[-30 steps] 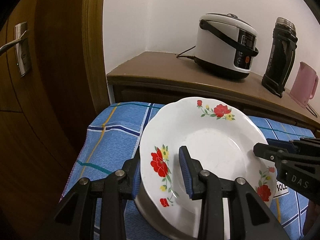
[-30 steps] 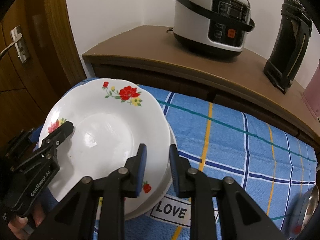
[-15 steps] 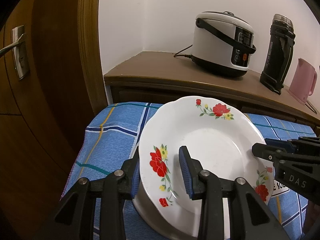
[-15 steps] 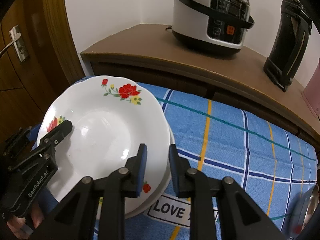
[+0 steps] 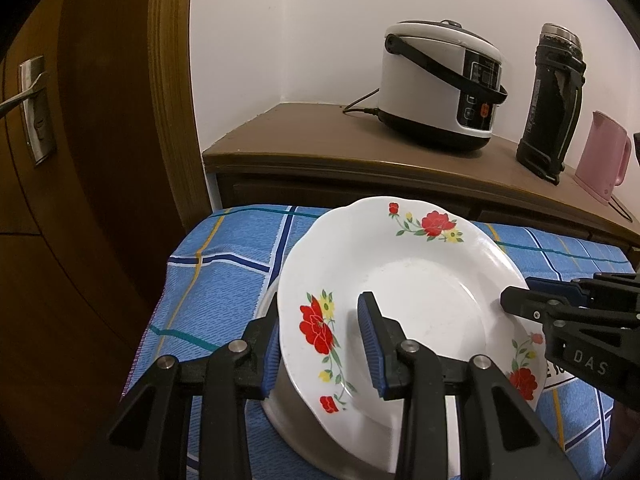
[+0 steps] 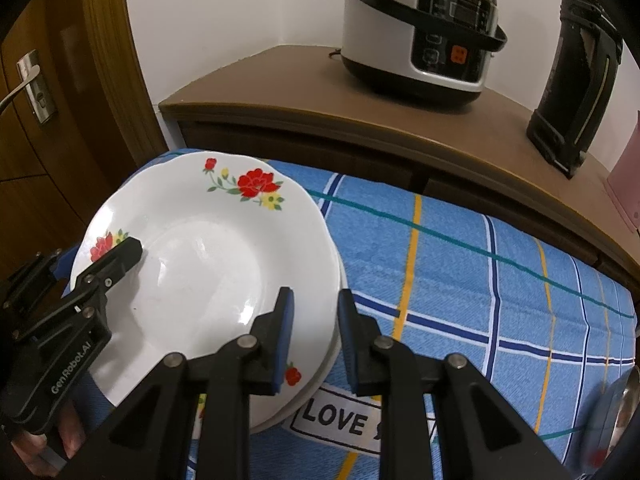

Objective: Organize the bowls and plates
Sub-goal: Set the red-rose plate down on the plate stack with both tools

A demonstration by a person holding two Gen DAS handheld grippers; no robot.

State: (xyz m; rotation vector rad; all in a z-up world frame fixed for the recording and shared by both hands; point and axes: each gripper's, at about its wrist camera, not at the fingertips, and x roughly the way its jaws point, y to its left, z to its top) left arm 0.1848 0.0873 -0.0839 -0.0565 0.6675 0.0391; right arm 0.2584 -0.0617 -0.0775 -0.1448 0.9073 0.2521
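Observation:
A white plate with red flowers (image 5: 416, 280) (image 6: 208, 256) lies on top of a stack of dishes on the blue checked tablecloth (image 6: 460, 272). A steel-coloured rim (image 5: 288, 412) shows under it in the left wrist view. My left gripper (image 5: 324, 348) straddles the plate's left rim, one finger above and one below, jaws apart. My right gripper (image 6: 314, 340) straddles the right rim of the stack, jaws slightly apart. Each gripper shows in the other's view, the right (image 5: 560, 320) and the left (image 6: 92, 280).
A wooden sideboard (image 6: 320, 100) behind the table carries a rice cooker (image 6: 420, 28), a black flask (image 6: 576, 68) and a pink kettle (image 5: 604, 160). A wooden door (image 5: 80, 160) stands at left. A steel dish (image 6: 616, 404) lies at the table's right edge.
Both grippers have drawn back and risen slightly, so the plate looks lower and smaller. The jaws keep the same gap around the rims.

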